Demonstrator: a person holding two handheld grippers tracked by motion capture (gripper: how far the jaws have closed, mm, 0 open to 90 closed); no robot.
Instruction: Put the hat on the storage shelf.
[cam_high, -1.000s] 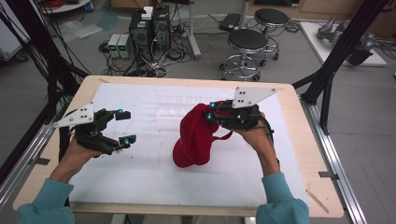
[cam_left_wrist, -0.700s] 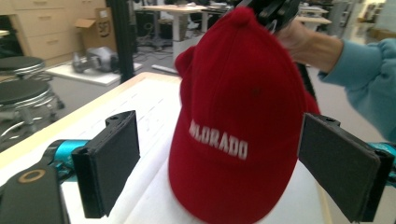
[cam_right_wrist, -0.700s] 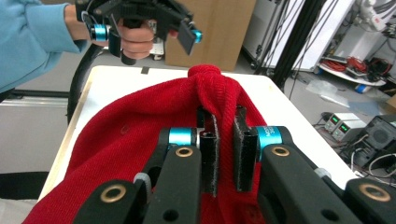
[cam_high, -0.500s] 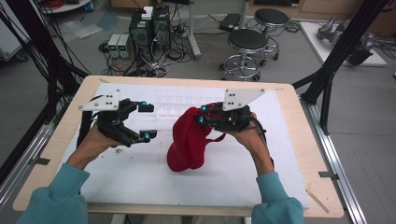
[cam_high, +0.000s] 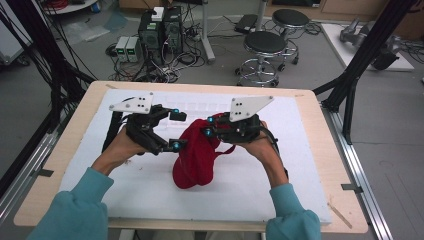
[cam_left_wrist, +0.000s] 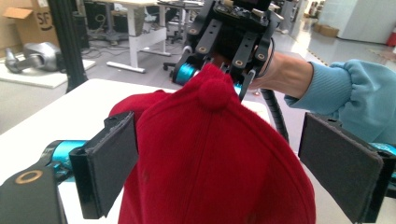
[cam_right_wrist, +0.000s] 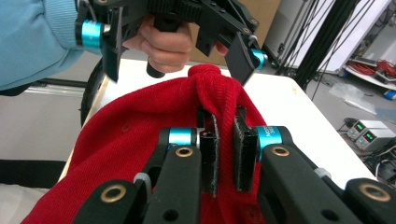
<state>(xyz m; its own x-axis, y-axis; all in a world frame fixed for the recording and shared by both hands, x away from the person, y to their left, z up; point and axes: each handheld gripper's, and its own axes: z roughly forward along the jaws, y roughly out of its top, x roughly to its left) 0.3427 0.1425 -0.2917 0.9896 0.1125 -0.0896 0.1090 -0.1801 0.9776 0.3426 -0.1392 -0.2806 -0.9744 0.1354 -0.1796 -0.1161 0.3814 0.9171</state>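
We are working on a red cap (cam_high: 196, 156) in the middle of the high view, on the white mat (cam_high: 310, 165) that covers the table (cam_high: 330, 210). Our right gripper (cam_high: 206, 126) is pinched tight on a fold of the cap. In the right gripper view its two black pads (cam_right_wrist: 209, 154) squeeze the red cloth between them. The cap hangs down from that pinch, and its low end rests on the mat near the bottom middle of the high view. So its long way runs from the upper right down to the lower left.

Our left gripper (cam_high: 176, 130) sits just left of the cap in the high view, with its jaws wide apart. In the left gripper view the top of the cap, with its little round button (cam_left_wrist: 212, 92), stands up between the two pads. The left pad (cam_left_wrist: 112, 161) looks very close to the cloth, maybe touching it. The right pad is well away from it. So this gripper holds nothing yet. We think the next move is to close it on the top of the cap, which lies right in front of it.

A second ago our left hand was far off at the left side of the mat. Now it is right at the cap. The right hand and the cap have slid a little to the left.
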